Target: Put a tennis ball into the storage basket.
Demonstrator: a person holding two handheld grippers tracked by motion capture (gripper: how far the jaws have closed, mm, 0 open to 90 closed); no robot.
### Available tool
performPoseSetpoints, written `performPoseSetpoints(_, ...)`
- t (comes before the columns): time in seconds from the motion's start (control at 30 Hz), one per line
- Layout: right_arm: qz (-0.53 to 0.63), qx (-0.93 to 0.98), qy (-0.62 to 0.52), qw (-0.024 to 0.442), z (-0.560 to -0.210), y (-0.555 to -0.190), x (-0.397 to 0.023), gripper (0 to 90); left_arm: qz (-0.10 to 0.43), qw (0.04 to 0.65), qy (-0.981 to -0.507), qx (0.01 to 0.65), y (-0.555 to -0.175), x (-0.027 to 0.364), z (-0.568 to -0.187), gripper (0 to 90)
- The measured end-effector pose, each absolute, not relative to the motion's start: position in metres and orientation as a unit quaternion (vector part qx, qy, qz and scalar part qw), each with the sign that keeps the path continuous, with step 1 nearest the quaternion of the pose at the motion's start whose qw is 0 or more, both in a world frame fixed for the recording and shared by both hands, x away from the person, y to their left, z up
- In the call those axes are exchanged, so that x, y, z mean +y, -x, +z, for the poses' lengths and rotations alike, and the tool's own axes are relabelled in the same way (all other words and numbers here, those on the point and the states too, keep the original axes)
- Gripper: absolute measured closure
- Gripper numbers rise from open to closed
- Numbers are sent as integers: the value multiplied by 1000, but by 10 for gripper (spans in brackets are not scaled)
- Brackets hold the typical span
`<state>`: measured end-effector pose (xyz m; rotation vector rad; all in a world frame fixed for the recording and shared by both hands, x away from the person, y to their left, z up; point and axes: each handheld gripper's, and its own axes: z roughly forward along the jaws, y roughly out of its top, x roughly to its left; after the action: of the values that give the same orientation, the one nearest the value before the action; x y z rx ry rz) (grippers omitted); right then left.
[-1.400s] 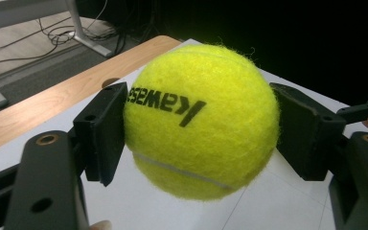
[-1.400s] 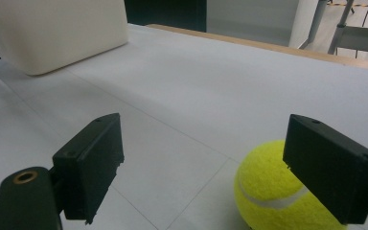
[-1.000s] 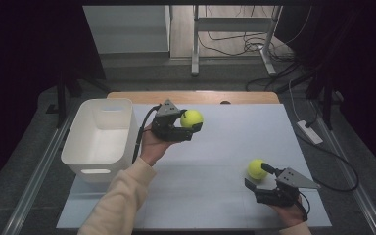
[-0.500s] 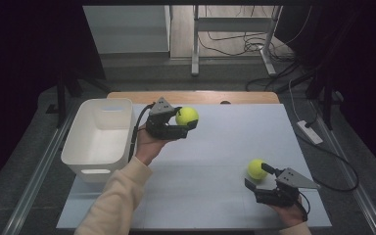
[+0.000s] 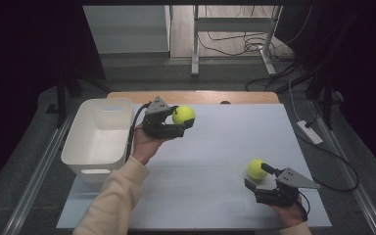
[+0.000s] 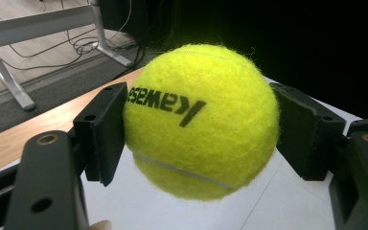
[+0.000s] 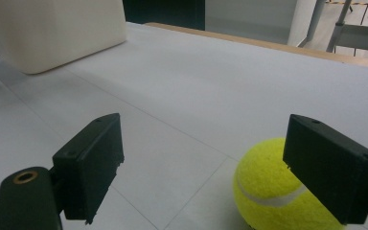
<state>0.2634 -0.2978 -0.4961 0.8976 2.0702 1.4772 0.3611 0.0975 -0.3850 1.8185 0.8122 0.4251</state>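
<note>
Left hand-held gripper [image 5: 178, 123]: gripping a tennis ball [image 5: 183, 115] above the counter [image 5: 215, 147]
Right hand-held gripper [image 5: 259, 177]: standing open; second ball [image 5: 256, 169] lying beside one pad
Counter: white; bin [image 5: 98, 137] sitting at its left edge
Room: dark; cables trailing on the floor [image 5: 235, 46]

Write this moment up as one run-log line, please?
left gripper: shut on held tennis ball, above table | right gripper: open, second tennis ball by one jaw | white bin: nothing inside

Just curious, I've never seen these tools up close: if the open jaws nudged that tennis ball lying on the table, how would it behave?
The loose tennis ball is round and rests on the flat white table, so it would probably roll away. Its fuzzy felt likely grips rather than slips: the left gripper holds the other tennis ball steady between flat pads. It probably gives slightly under pressure.
</note>
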Motion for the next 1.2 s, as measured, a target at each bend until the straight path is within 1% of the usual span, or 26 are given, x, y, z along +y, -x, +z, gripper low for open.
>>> performPoseSetpoints(1.2,533,750,-323,223,-496,-263,-297,137,197,522,-746,363,-359,128,-379,265)
